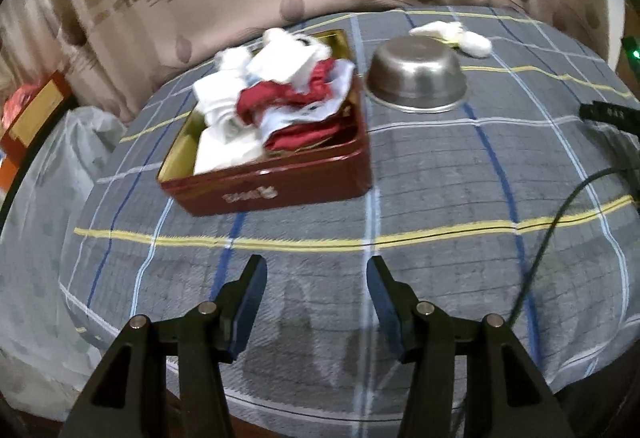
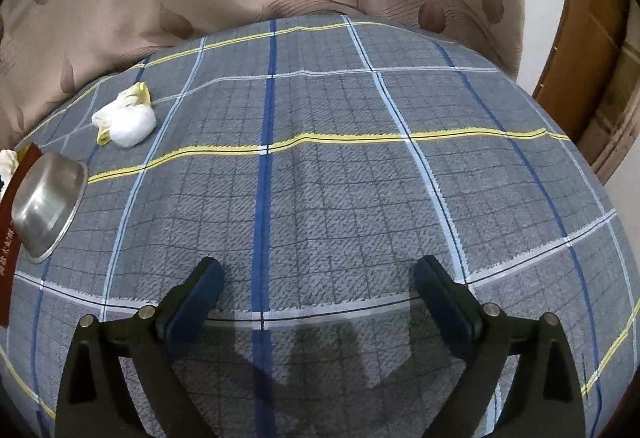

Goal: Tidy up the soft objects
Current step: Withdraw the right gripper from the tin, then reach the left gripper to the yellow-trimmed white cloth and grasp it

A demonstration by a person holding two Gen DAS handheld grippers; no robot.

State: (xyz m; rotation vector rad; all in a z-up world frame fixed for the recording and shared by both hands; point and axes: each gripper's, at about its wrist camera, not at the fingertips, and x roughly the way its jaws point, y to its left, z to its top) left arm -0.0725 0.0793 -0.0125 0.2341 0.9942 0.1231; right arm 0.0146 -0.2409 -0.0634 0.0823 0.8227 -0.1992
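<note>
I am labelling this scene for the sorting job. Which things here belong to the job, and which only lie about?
For the job:
- red tin box
- white and red cloths piled in the box
- white and yellow soft bundle, loose on the plaid cover

Lying about:
- upturned steel bowl
- black cable

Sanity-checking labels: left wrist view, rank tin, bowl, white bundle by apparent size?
1. tin
2. bowl
3. white bundle

The white bundle lies farthest from the camera, so it looks smaller than it is.
</note>
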